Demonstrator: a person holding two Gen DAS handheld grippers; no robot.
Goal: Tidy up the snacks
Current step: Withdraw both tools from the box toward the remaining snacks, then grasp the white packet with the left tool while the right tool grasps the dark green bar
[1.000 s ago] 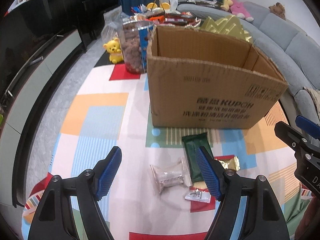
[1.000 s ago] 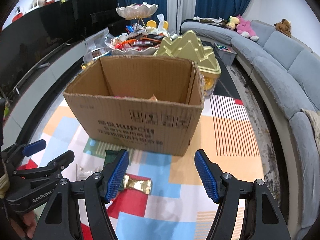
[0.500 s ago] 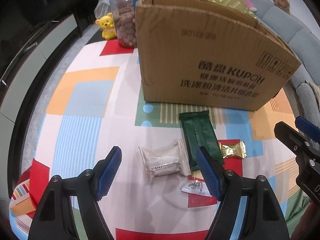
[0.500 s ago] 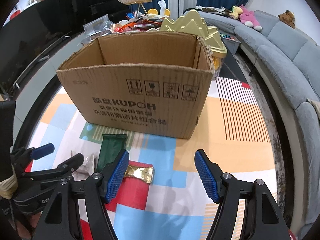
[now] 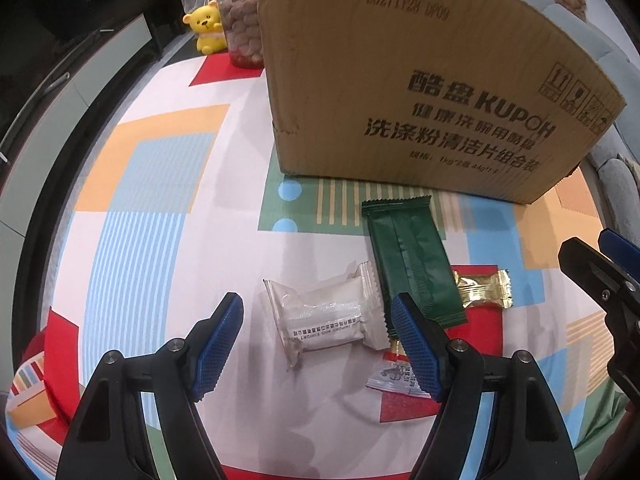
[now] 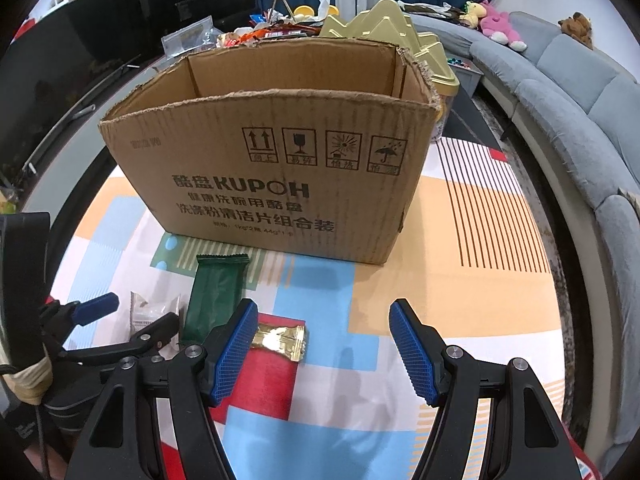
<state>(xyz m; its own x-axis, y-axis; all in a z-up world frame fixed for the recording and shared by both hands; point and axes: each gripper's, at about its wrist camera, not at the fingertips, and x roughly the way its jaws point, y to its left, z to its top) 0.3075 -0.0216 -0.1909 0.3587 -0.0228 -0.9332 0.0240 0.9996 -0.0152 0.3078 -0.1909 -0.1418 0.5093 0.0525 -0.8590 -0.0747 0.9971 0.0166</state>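
Left wrist view: left hand-held gripper low over the patterned table, tilted down, jaws spread wide, gripping nothing, straddling the white snack packet. Packet flat, long axis running left to right between the blue pads. Just right of it, touching, one dark green bar wrapper, long axis pointing away toward the cardboard box. One gold candy beside the green bar's near end, lengthwise left to right. One small white sachet partly under the right pad.

Right wrist view: right hand-held gripper also wide open and empty, low over the table, left pad beside the gold candy.

Four loose snacks, one open-topped box upright behind them.
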